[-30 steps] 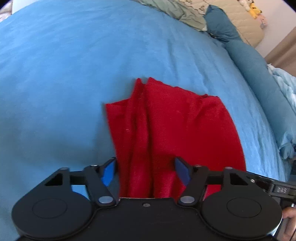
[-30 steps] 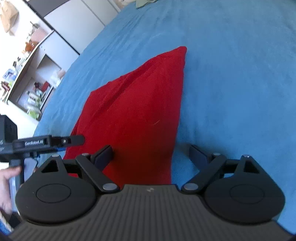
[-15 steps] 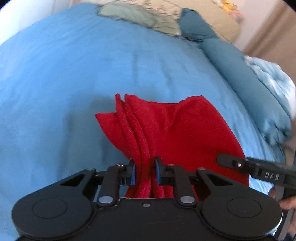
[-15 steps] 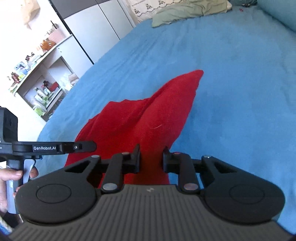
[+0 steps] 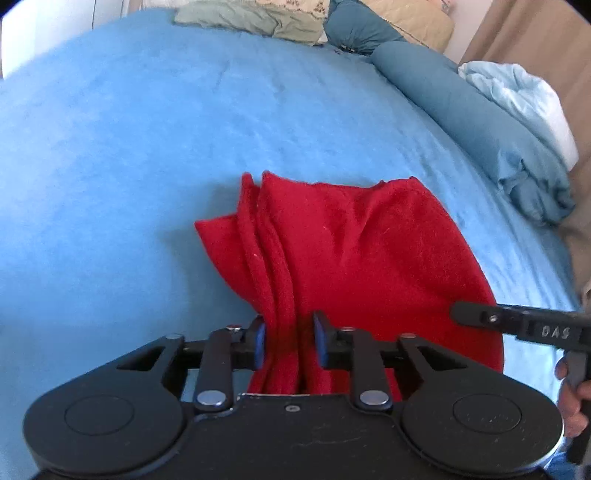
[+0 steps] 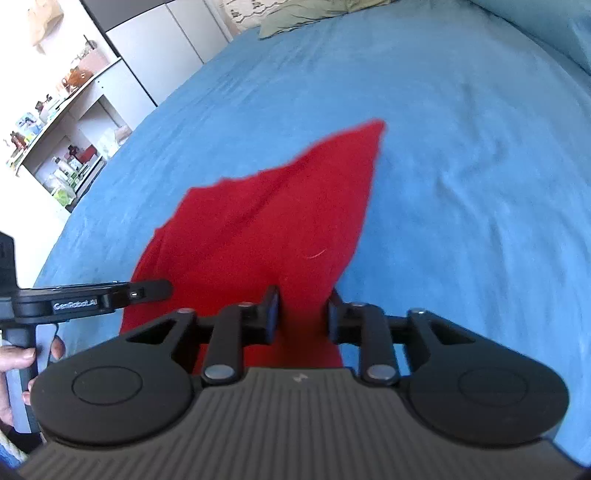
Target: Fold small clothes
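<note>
A small red garment (image 5: 354, 251) lies on the blue bed cover (image 5: 147, 140), its near edge lifted. My left gripper (image 5: 289, 341) is shut on the bunched near left edge of the garment. In the right wrist view the same red garment (image 6: 266, 229) rises from the bed to my right gripper (image 6: 303, 314), which is shut on its near right corner. The far corner (image 6: 373, 133) still rests on the cover. Each gripper shows at the edge of the other's view: the right one (image 5: 517, 321), the left one (image 6: 92, 299).
Pillows and a green cloth (image 5: 258, 18) lie at the head of the bed. A dark blue bolster (image 5: 461, 99) and a pale blue duvet (image 5: 517, 88) lie along the right side. White shelves (image 6: 66, 122) with small items stand left of the bed.
Both grippers were open around the garment's near edge one second ago. They have shut on it and lifted it, so the cloth now hangs bunched from the jaws.
</note>
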Demonstrator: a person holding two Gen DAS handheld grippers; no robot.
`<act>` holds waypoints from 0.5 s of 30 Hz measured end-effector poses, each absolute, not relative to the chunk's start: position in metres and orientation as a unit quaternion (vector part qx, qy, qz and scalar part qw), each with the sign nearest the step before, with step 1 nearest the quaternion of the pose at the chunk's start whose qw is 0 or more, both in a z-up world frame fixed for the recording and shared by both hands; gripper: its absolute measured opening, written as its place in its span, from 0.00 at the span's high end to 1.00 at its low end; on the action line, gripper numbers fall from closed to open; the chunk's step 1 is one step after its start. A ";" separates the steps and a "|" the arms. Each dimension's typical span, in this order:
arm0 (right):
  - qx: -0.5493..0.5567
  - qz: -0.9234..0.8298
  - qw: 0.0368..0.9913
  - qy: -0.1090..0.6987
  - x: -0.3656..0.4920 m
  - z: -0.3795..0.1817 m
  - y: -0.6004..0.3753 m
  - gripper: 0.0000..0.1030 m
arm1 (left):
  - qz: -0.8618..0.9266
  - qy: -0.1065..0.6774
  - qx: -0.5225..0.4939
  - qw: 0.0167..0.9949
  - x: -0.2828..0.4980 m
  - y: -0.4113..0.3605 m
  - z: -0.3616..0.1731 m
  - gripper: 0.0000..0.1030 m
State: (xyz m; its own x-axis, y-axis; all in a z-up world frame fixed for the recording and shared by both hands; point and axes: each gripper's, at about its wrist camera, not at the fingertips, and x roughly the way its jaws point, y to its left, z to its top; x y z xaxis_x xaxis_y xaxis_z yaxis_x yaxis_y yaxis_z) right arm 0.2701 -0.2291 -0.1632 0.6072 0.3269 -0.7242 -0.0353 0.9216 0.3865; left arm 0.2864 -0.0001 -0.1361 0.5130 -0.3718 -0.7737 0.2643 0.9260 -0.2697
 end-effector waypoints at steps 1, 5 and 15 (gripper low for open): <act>0.170 0.091 0.882 0.431 0.267 -0.163 -0.232 0.37 | -0.174 0.454 -0.043 0.873 0.283 -0.003 -0.132 0.44; 0.151 0.072 0.903 0.396 0.247 -0.146 -0.237 0.00 | -0.145 0.411 0.012 0.900 0.264 -0.002 -0.118 0.07; 0.079 0.016 0.904 0.420 0.250 -0.186 -0.247 0.00 | -0.117 0.440 0.070 0.888 0.243 0.012 -0.168 0.06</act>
